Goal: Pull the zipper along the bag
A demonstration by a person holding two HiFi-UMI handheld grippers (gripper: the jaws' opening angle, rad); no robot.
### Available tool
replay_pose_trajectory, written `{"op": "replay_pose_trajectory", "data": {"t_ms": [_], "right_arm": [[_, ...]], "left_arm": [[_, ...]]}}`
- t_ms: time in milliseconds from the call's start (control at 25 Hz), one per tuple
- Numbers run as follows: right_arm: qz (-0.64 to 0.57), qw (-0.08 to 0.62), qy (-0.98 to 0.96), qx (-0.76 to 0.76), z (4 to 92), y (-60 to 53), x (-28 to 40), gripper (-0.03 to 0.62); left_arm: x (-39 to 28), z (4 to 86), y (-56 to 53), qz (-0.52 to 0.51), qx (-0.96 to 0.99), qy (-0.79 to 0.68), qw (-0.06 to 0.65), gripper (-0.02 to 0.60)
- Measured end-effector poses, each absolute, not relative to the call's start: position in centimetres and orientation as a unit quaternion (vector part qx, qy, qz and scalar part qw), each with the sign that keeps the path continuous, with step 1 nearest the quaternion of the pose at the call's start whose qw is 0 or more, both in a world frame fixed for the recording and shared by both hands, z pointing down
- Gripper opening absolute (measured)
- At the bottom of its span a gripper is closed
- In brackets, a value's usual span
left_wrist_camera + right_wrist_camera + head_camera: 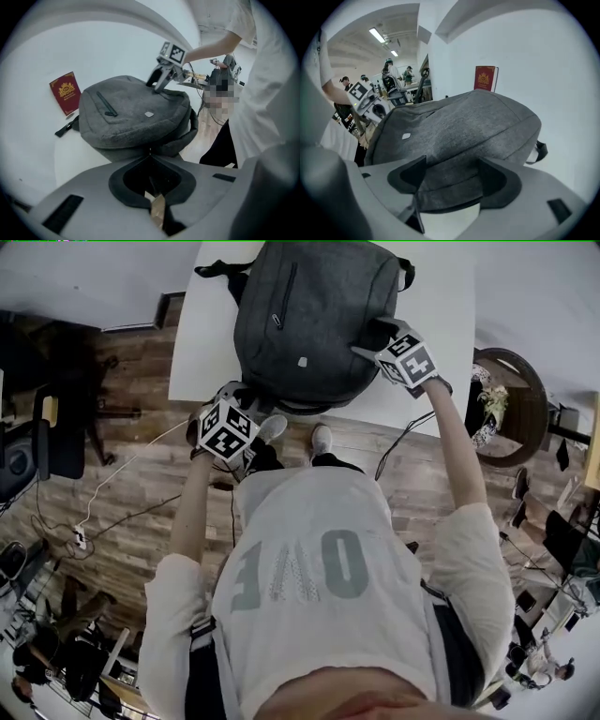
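On table [441, 296] | L fingers [93, 183] pinch zip pull [150, 151] | R fingers [506, 183] clamp gray bag [464, 126]

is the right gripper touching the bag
Touching. In the right gripper view the bag fills the space between the jaws of the right gripper, its grey fabric pressed against both inner faces.

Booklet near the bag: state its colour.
The booklet is dark red with a gold emblem; the left gripper view shows it best.
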State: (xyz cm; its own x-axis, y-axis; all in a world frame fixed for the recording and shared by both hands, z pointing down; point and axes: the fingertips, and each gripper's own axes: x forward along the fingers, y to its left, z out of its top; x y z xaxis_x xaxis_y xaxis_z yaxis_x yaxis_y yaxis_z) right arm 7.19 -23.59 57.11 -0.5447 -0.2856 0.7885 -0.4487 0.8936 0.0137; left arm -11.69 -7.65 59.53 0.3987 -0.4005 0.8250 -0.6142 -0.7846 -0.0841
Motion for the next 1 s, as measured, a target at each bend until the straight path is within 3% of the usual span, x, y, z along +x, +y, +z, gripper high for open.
{"op": "replay_pose_trajectory", "data": {"t_ms": [160, 440, 800, 1000], "right_arm": [[0.062, 0.482, -0.858, 0.167, 57.3, -19.0, 7.0, 0.368], [0.064, 0.501, -0.858, 0.096, 57.3, -13.1, 4.8, 0.369], [-0.153, 0.594, -0.789, -0.035, 58.9, -9.7, 1.9, 0.370], [-0.129, 0.575, -0.808, 0.015, 59.2, -10.2, 1.0, 0.370]], "left_arm": [[-16.6, 59.5, -10.7, 0.484, 0.808, -0.324, 0.092, 0.026], [-21.9, 59.4, -17.8, 0.528, 0.786, -0.319, 0.037, 0.027], [-24.9, 59.0, -23.4, 0.573, 0.774, -0.269, -0.012, 0.026], [-25.1, 58.7, -23.5, 0.573, 0.778, -0.256, -0.017, 0.026]]}}
